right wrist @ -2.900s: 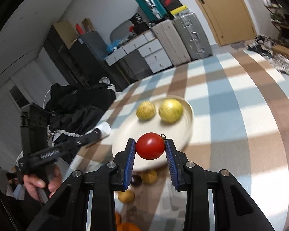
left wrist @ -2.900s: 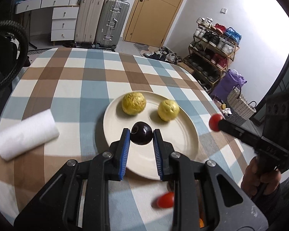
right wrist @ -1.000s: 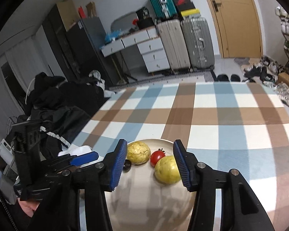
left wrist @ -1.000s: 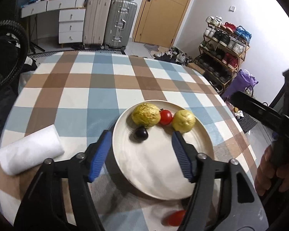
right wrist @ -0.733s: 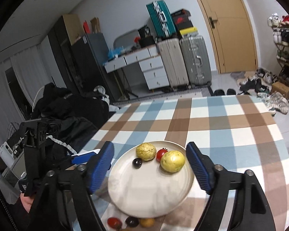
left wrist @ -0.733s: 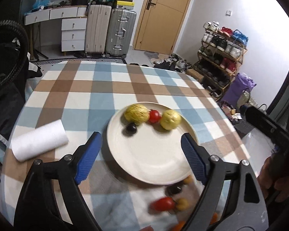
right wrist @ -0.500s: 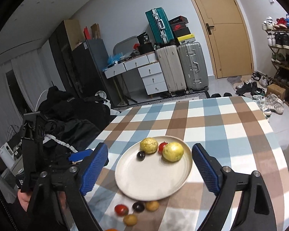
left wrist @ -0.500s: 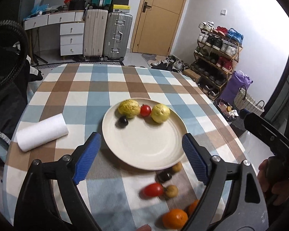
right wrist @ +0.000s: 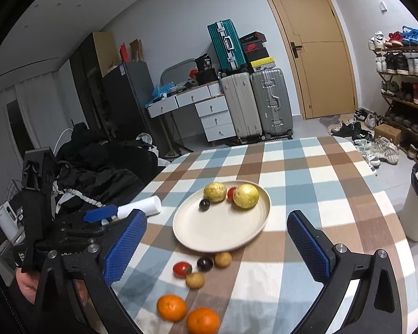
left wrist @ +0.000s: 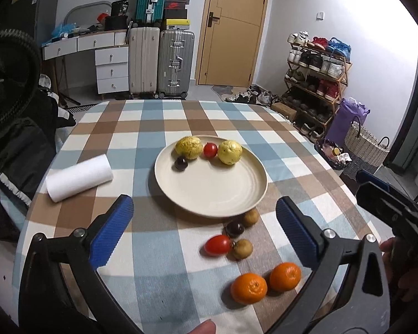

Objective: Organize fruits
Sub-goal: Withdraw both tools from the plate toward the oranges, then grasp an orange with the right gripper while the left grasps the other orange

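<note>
Checked table (left wrist: 158, 272) fills the frame, the plate (left wrist: 209, 192) at its centre carrying two yellow fruits, a tomato and a dark plum along its upper rim. Left claw (left wrist: 203, 228) gapes wide and empty at lower frame, loose fruit between its jaws: two oranges (left wrist: 264, 282), a tomato (left wrist: 218, 245), smaller pieces. Right claw (right wrist: 216, 246) is spread wide too, nothing held, framing the same loose fruit below the plate.

Paper roll (left wrist: 79, 177), 2 suitcases (left wrist: 161, 62)

My cream plate (left wrist: 253, 192) holds two yellow fruits (left wrist: 189, 147), a tomato (left wrist: 210, 150), and a dark plum (left wrist: 180, 163); two oranges (left wrist: 248, 288) plus small fruits (left wrist: 242, 248) sit on the cloth beside it.
</note>
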### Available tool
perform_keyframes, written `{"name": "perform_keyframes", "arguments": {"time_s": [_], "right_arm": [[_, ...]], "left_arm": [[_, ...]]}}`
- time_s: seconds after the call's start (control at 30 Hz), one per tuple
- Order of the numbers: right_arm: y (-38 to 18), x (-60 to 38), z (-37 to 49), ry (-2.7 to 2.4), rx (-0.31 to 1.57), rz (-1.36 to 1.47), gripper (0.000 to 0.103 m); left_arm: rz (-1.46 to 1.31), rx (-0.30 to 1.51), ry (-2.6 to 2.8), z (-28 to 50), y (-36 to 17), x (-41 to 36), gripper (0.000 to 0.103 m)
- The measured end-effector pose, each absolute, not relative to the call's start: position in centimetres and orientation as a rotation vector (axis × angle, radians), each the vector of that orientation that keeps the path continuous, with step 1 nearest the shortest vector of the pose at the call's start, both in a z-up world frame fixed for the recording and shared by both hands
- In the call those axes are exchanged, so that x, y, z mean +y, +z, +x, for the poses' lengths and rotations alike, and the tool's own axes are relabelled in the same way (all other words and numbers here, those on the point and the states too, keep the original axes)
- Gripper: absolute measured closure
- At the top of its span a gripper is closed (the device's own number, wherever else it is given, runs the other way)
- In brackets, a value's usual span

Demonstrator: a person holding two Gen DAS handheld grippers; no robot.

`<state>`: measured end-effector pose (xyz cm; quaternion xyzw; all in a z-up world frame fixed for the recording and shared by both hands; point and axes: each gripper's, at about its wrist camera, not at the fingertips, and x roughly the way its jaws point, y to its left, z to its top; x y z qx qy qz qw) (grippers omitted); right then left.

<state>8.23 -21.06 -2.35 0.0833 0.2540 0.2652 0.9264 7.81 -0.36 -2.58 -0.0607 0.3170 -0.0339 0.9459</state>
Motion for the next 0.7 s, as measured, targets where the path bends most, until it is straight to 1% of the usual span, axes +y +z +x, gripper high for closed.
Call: {"name": "perform_keyframes", "arguments": {"time_s": [0.2, 0.53, 0.7], "right_arm": [[-3.7, -21.7, 6.7, 0.540, 0.556, 0.189, 0.000], [-7.5, -21.5, 4.7, 0.564, 0.670, 0.189, 0.000], [-9.6, -20.8, 4.1, 0.582, 0.718, 0.170, 0.000]], "left_arm": [[-0.145, 0.688, -0.082, 6.6, -4.6, -0.6, 0.001], [-0.174, 0.780, -0.156, 6.0, -9.1, -0.5, 0.001], [-0.188, 0.807, -0.156, 6.2, -10.4, -0.2, 0.001]]}}
